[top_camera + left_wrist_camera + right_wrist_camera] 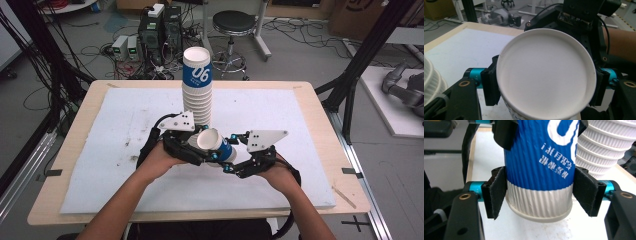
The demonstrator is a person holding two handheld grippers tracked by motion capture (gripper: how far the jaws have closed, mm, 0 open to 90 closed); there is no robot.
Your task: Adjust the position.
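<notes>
Pinching a single paper cup (216,146) from both sides, the two hand-held tools meet over the middle of the table; the left gripper (192,146) has its black pads pressed on the cup near its rim, the jaws drawn in to the cup's width, and its own view looks straight into the round, smooth white mouth (546,75) with a pad at each edge; the right gripper (231,161) clamps the cup nearer its base, its felt-like pads flat against the ribbed wall where the blue print gives way to a plain white band (539,200); the cup lies tilted, mouth up and toward the far side, held clear of the table; just beyond it stands a tall stack of paper cups (197,90), corrugated white rims nested one over another, the top one banded blue with a white "06"; the stack rests on a white foam sheet (115,165), scuffed with dark marks, which covers a pale wooden table (320,107).
</notes>
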